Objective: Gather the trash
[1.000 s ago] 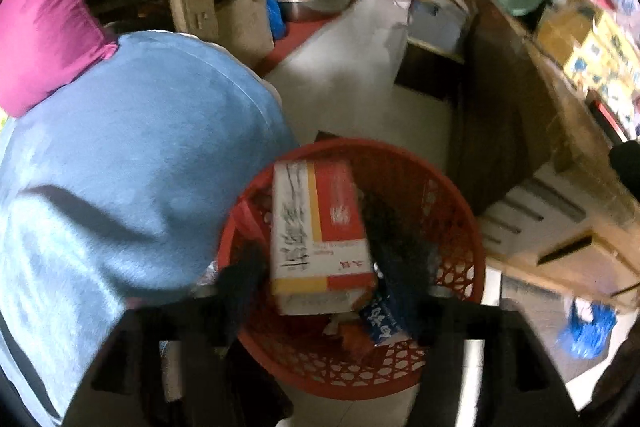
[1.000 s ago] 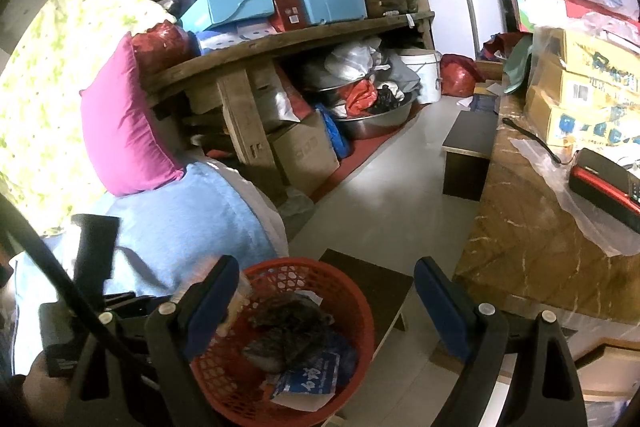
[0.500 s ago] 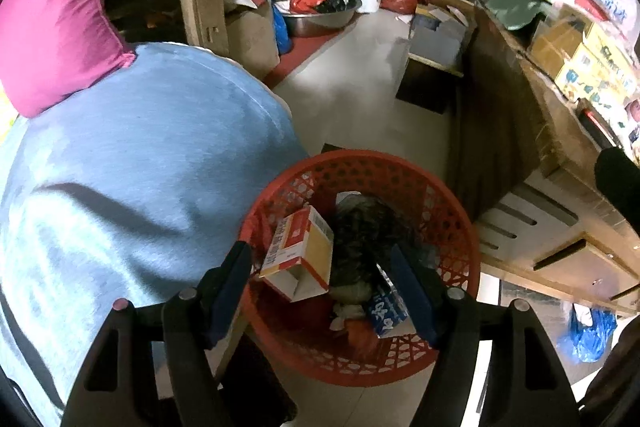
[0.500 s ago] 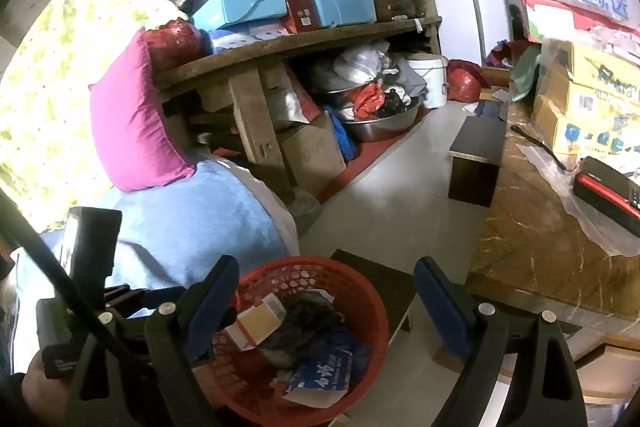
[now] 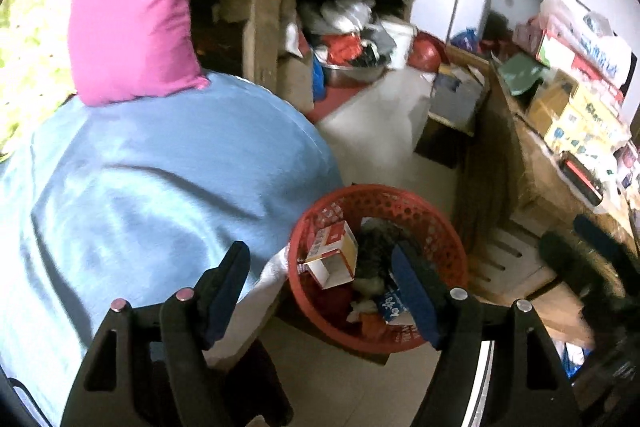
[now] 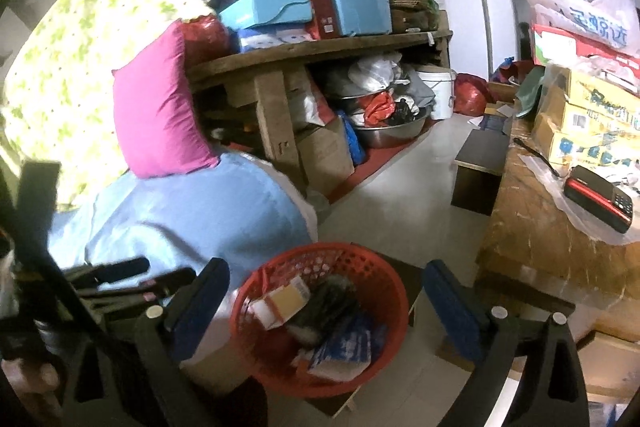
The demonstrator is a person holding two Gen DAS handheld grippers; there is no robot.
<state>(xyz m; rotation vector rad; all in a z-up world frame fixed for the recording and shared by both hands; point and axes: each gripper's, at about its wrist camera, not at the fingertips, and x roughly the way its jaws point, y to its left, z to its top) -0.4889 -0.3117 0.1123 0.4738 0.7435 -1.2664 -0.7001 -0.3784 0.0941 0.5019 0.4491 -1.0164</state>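
My left claw [image 5: 320, 291] hangs low in the frame above the red basket [image 5: 440, 223], its jaws opening with nothing gripped between them. The red-and-white carton [image 5: 332, 259] lies inside the basket, toward its left wall, tipped on other scraps: a dark crumpled bag [image 5: 376, 247] and a blue-printed packet [image 5: 392, 307]. My right claw [image 6: 326, 301] is likewise empty, its jaws spreading wider; through them, at lower centre, I see the same basket. A blue cloth [image 5: 140, 187] fills the left, with a pink pillow [image 5: 132, 19] above it. The wooden counter [image 6: 528, 227] runs along the right edge.
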